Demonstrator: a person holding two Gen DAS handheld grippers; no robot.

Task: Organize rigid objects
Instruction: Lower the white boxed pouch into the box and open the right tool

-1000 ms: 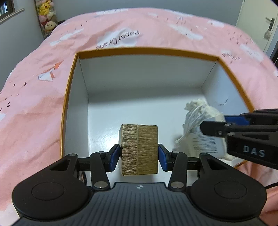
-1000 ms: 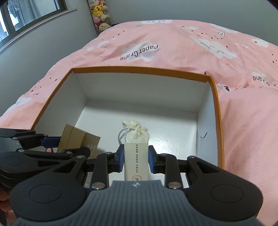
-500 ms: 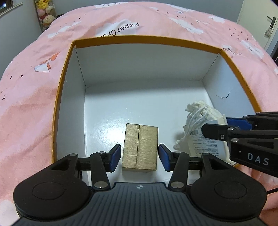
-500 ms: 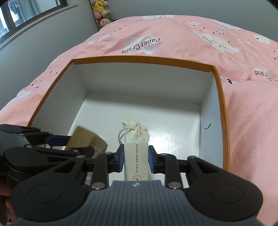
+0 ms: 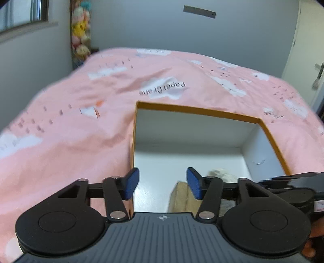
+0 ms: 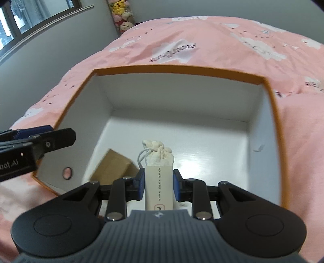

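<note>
An orange-rimmed white box (image 5: 194, 110) (image 6: 182, 69) sits on the pink bed. A gold cardboard box (image 6: 113, 169) (image 5: 182, 195) lies on its floor at the near left. My left gripper (image 5: 163, 183) is open and empty, raised above the box's near left corner; it also shows at the left of the right wrist view (image 6: 40, 141). My right gripper (image 6: 159, 187) is shut on a cream drawstring pouch with a paper tag (image 6: 159, 172), held over the box floor beside the gold box. The pouch's top (image 5: 220, 174) shows behind my left gripper.
The pink quilt (image 5: 70, 131) surrounds the box on all sides. Stuffed toys (image 6: 121, 14) stand by the wall at the bed's far left corner. A door (image 5: 311, 60) is at the far right. The box floor behind the pouch is bare white.
My left gripper let go of the gold box, opened wider and lifted up and back to the left. The gold box now lies in the box. The right gripper still holds the pouch.
</note>
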